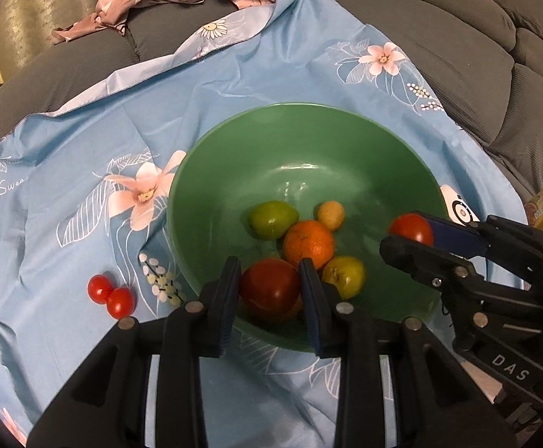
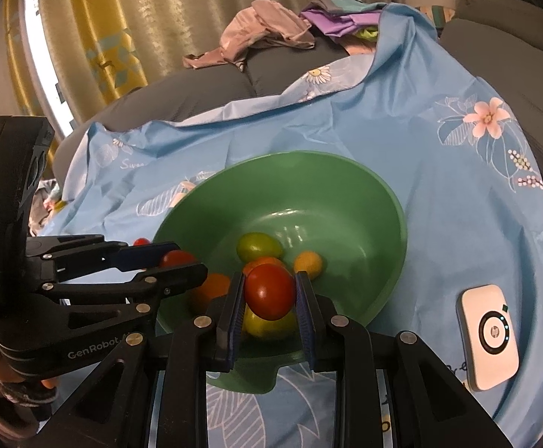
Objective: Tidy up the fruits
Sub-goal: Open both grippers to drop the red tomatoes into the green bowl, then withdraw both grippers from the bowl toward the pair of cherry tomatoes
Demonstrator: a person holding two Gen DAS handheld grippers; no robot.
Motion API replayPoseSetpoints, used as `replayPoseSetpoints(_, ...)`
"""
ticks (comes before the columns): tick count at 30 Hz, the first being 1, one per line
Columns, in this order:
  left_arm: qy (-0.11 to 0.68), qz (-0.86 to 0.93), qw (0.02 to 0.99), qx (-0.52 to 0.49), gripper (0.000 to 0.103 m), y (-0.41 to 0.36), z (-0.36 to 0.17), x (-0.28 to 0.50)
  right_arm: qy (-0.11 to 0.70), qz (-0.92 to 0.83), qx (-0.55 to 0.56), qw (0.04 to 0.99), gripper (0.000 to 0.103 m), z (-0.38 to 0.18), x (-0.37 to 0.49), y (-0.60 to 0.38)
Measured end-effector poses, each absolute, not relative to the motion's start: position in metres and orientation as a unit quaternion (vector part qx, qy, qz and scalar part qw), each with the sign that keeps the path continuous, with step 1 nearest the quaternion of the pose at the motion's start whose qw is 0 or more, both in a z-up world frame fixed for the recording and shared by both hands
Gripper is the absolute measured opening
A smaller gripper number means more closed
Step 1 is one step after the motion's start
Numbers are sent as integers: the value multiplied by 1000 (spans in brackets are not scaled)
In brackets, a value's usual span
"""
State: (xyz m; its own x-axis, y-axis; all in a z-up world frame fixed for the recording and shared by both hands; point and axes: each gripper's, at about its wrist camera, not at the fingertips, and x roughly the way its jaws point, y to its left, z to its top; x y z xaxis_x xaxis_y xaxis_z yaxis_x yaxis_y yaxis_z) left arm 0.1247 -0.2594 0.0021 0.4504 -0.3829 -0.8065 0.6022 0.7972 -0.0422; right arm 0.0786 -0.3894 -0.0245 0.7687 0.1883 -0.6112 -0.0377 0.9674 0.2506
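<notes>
Here the blue floral sheet (image 1: pixel 84 142) spread over the grey sofa (image 1: pixel 458 37) carries a green bowl (image 1: pixel 309 130) already holding an orange (image 1: pixel 309 244), two green fruits, and a small yellow one (image 1: pixel 330 215). Both grippers hang over its near rim, so the step looks like dropping fruit in: the left gripper (image 1: pixel 270 285) is clamped on a large red tomato (image 1: pixel 270 287), the right gripper (image 2: pixel 268 293) on a smaller tomato (image 2: pixel 269 291) whose long axis stands roughly upright between the pads. Next, I judge, each should part its pads low over the bowl, then fetch the two cherry tomatoes (image 1: pixel 111 295) lying side by side on the sheet just beyond the bowl's left rim.
</notes>
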Motion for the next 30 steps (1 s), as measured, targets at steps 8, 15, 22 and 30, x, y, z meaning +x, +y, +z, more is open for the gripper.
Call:
replayPoseSetpoints(8, 424, -289, 849, 127, 55, -257, 11, 115, 341, 45, 103, 934, 28, -22, 74, -388)
replayPoseSetpoints(15, 425, -267, 857, 115, 76, -235, 17, 95, 330, 43, 100, 938, 29, -13, 59, -387)
replayPoseSetpoints(22, 430, -238, 865, 96, 85, -200, 19, 64, 323, 44, 88, 941, 31, -2, 39, -378)
replayPoseSetpoints(30, 427, -194, 879, 88, 93, -163, 25, 37, 313, 54, 69, 946, 38, 10, 20, -359)
